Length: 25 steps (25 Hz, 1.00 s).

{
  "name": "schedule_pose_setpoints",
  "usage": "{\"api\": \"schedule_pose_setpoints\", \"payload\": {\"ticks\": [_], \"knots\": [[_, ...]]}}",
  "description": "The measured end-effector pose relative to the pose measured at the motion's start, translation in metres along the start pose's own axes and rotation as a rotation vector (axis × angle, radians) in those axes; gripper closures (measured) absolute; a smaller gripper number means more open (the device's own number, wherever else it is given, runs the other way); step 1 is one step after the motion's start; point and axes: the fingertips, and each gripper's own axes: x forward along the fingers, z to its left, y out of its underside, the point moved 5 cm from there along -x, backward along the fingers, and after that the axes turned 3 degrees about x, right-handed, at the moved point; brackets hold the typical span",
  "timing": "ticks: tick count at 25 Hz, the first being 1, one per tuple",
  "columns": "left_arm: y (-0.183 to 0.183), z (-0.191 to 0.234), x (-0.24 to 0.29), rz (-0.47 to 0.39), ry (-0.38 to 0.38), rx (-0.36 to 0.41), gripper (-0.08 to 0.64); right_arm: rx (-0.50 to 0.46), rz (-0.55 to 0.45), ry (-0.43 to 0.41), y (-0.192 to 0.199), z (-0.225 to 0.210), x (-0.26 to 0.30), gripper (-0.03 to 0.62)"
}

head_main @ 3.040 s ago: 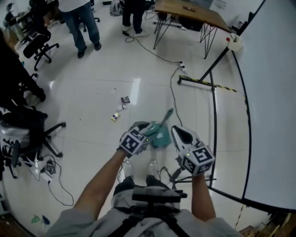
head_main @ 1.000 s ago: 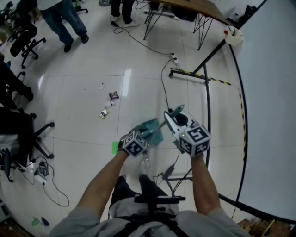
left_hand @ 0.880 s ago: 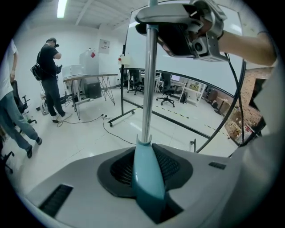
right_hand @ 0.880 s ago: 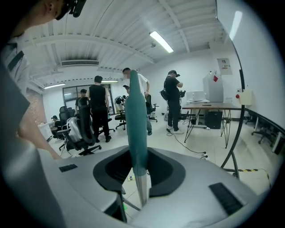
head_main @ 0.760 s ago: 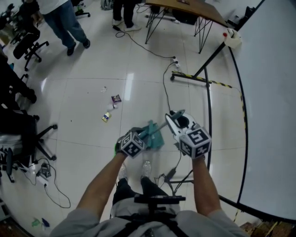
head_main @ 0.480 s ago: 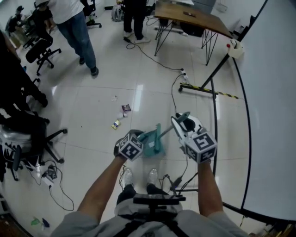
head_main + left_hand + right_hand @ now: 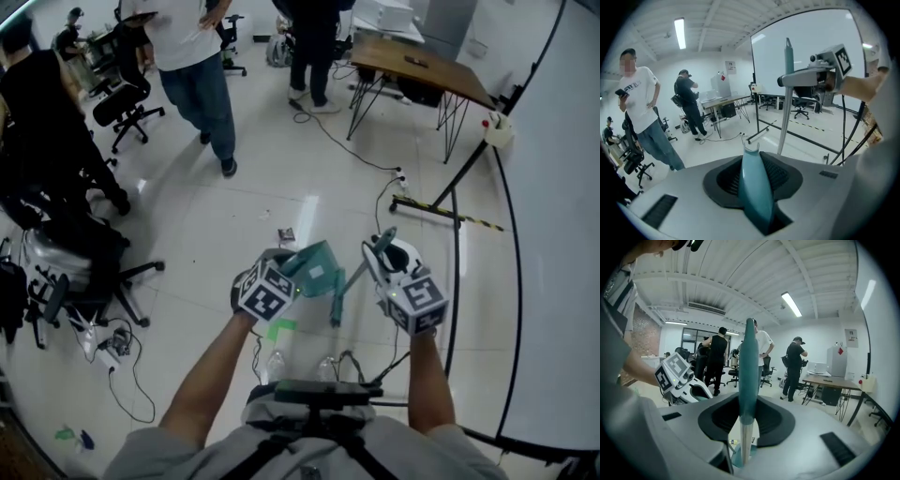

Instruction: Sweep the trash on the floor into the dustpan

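In the head view my left gripper is shut on the handle of a teal dustpan, which hangs tilted above the floor. The left gripper view shows that teal handle clamped between the pads of the left gripper. My right gripper is shut on the broom pole, which slants down to the left. In the right gripper view the right gripper grips the pole where its teal sleeve meets bare metal. A small piece of trash lies on the white floor beyond the dustpan.
People stand at the back left among office chairs. A wooden table is at the back right, and a whiteboard on a black stand runs along the right. Cables and a green scrap lie near my feet.
Both grippers have risen. The dustpan has come up off the floor and tipped. The head view has swung up, so more of the room shows and the trash lies closer to the grippers.
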Motion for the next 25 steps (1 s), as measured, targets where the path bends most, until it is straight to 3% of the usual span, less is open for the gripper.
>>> {"api": "schedule_pose_setpoints", "payload": {"ticks": [8,25], "knots": [[-0.005,0.008,-0.017,-0.006,-0.048,-0.015,0.454,0.004,0.011,-0.015,-0.005,0.019,-0.003,0.499],[0.022,-0.003,-0.025,0.038,-0.026,-0.09,0.453,0.015,0.011,-0.077,0.001,0.034,0.0,0.499]]}}
